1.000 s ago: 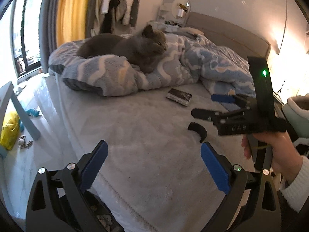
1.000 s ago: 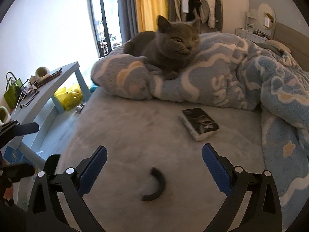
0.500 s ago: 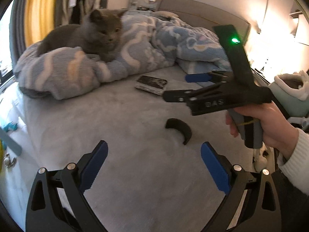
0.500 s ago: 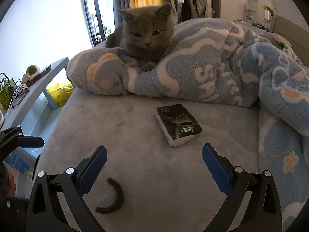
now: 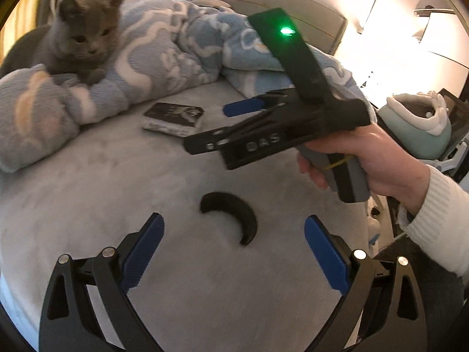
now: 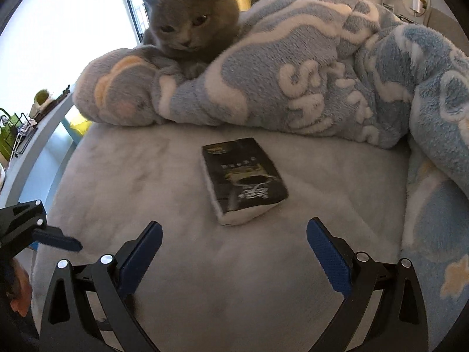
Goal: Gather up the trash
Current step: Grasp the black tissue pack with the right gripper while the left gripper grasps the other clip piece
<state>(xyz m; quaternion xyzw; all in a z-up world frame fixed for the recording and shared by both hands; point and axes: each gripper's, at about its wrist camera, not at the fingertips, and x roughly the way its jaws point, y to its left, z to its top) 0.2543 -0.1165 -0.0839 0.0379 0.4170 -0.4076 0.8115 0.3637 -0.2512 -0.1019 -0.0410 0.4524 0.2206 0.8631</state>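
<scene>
right gripper [image 6: 234,249] nearer black packet [image 6: 244,179] | open | bed [image 6: 146,182] edge left

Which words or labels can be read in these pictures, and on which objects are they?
"DAS": raised letters on the side of the right gripper, seen from the left wrist.
Large white letters woven into the blue blanket: folded, not fully readable.
Print on the black packet: too blurred to read.

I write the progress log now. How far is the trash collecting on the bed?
Nothing looks collected yet. Both the left gripper and the right gripper have open, empty jaws. The right one points at the black packet lying on the bed; the left hangs over the black curved piece. Both pieces remain to pick up. No bin is in view.
</scene>
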